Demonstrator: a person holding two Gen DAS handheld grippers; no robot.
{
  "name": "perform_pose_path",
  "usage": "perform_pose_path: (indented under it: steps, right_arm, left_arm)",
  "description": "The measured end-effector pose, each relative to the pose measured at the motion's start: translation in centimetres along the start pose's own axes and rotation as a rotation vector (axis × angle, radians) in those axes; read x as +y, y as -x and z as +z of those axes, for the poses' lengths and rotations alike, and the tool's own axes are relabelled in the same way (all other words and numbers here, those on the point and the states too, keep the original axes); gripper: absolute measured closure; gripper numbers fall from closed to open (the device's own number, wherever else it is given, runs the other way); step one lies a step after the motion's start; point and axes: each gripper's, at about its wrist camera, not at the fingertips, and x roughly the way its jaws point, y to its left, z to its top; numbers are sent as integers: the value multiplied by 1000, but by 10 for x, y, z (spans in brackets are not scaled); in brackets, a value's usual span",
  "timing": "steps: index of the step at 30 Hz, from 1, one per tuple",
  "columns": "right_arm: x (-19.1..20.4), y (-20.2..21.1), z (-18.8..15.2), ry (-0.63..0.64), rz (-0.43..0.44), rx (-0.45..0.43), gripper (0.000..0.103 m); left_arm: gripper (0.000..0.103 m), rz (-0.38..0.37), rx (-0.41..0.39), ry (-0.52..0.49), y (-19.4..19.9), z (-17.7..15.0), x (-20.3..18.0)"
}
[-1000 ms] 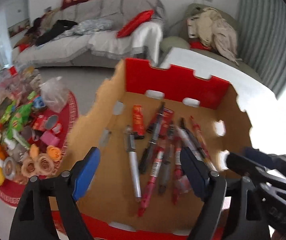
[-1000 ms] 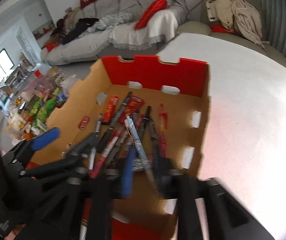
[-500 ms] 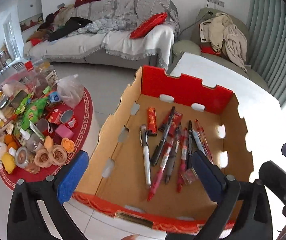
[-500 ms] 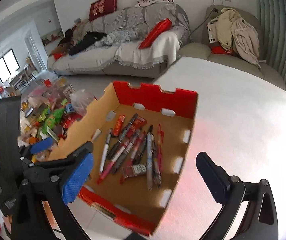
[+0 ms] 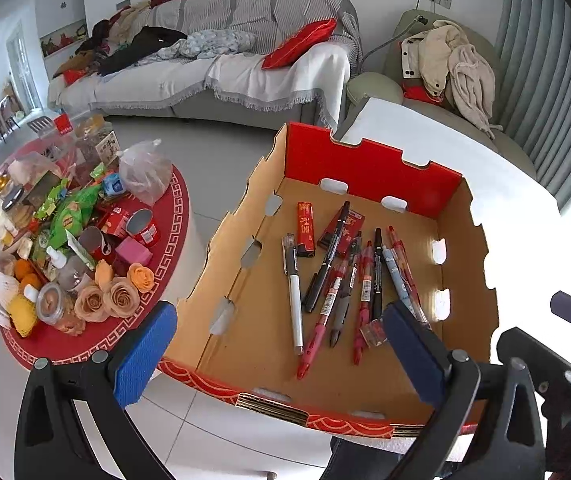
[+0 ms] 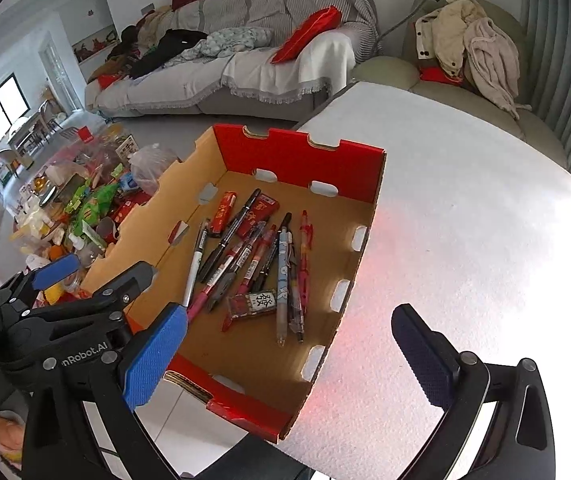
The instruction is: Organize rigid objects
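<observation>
A red-and-brown cardboard box [image 5: 369, 160] [image 6: 301, 152] sits at the left edge of a white table [image 6: 465, 208]. Several pens [image 5: 327, 276] [image 6: 245, 256] lie side by side on its floor, with two small red packets [image 5: 305, 228] [image 6: 223, 212] and a small red tile [image 6: 255, 302]. My left gripper [image 5: 281, 356] is open and empty, held above the box's near edge. My right gripper [image 6: 291, 354] is open and empty, above the box's near right corner. The left gripper also shows in the right wrist view [image 6: 93, 276].
A round red low table [image 5: 85, 248] crowded with snacks, cans and fabric roses stands left of the box. A grey sofa [image 5: 225, 56] with cushions and an armchair [image 5: 445, 68] piled with clothes stand behind. Tiled floor lies between.
Both grippers have drawn back and up from inside the box. The right gripper let go of a pen, which now lies among the others, and stands wide open.
</observation>
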Motion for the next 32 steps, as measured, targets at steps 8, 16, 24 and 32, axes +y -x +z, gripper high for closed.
perform_pose_path:
  steps: [8, 16, 24, 32]
  right_arm:
    - [1, -1, 0, 5, -1, 7, 0]
    - [2, -2, 1, 8, -1, 7, 0]
    - [2, -2, 1, 16, 1, 5, 0]
    - [1, -3, -1, 20, 3, 9, 0]
  left_arm:
    - [0, 0, 2, -16, 0, 1, -7]
    - [0, 0, 4, -23, -1, 0, -8]
    - [0, -3, 10, -24, -1, -1, -8]
    - [0, 6, -12, -11, 0, -1, -5]
